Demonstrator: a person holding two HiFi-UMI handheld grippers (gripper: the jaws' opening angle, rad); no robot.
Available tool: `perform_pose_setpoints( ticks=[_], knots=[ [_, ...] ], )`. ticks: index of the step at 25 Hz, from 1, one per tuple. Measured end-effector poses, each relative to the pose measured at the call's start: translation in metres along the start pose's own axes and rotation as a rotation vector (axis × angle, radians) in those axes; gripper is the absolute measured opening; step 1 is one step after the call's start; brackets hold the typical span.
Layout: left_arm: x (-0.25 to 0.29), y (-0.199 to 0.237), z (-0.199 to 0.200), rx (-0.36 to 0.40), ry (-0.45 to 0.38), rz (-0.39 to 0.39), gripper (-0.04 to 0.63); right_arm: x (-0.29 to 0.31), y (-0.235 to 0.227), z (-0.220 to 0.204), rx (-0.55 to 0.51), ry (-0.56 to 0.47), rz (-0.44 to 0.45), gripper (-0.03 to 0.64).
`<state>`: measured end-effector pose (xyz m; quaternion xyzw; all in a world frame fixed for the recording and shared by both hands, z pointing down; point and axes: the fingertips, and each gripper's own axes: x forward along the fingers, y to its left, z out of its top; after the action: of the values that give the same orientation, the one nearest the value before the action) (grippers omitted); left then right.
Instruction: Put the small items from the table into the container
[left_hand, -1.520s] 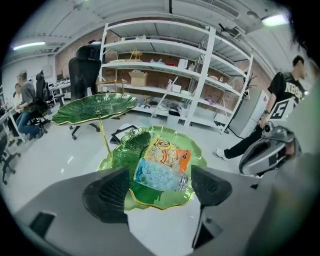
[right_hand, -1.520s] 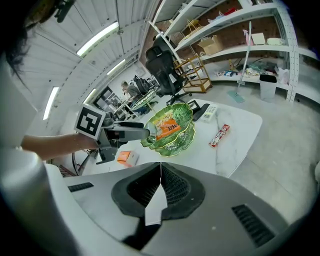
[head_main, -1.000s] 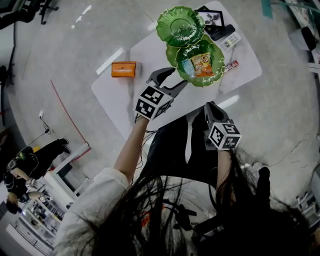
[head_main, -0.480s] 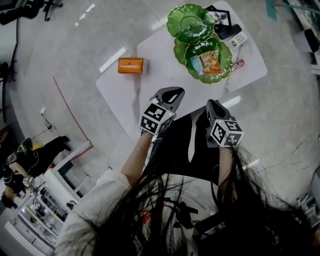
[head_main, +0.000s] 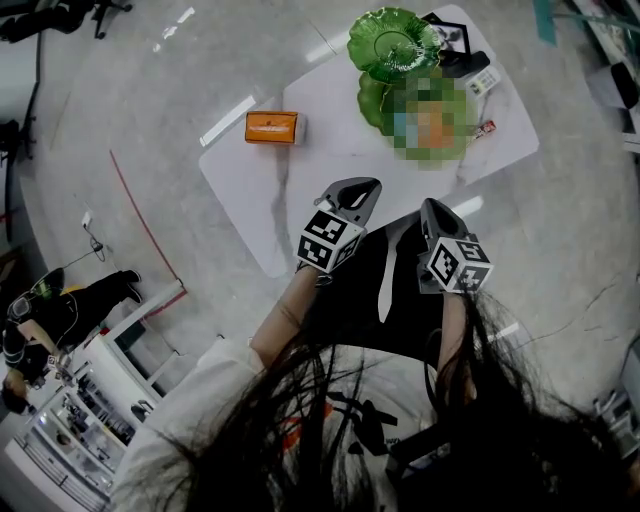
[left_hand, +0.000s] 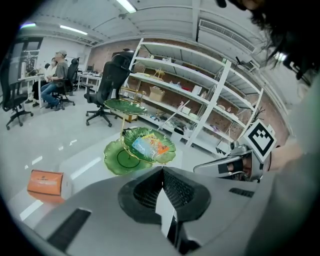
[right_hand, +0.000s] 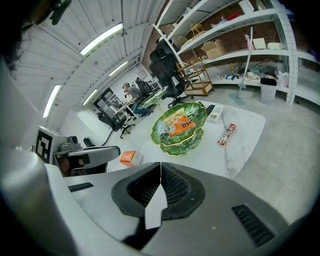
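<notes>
The orange box (head_main: 272, 127) sits alone on the table (head_main: 330, 110), well apart from the green dish (head_main: 370, 98) with snacks (right_hand: 180, 122). Our left gripper (head_main: 368, 188) and right gripper (head_main: 432, 206) are closed tight and empty, near the table edge. We should open the left one wide, then reach slowly.

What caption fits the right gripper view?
Shut right gripper faces a green dish holding snacks, with a candy bar and orange box on the table.
</notes>
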<state>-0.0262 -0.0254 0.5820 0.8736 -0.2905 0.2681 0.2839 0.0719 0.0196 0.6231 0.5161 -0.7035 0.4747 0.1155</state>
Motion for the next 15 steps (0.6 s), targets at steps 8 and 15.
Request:
perform_pose_setpoints(
  ticks=[8,15],
  knots=[
    [-0.005,-0.002,-0.005,0.034,0.009,-0.004,0.011,-0.008,0.000,0.005,0.007,-0.015,-0.035,0.015],
    [0.004,-0.011,-0.010,0.075,0.053,-0.029,0.011,-0.015,-0.014,0.014,0.017,-0.019,-0.068,0.015]
  ],
)
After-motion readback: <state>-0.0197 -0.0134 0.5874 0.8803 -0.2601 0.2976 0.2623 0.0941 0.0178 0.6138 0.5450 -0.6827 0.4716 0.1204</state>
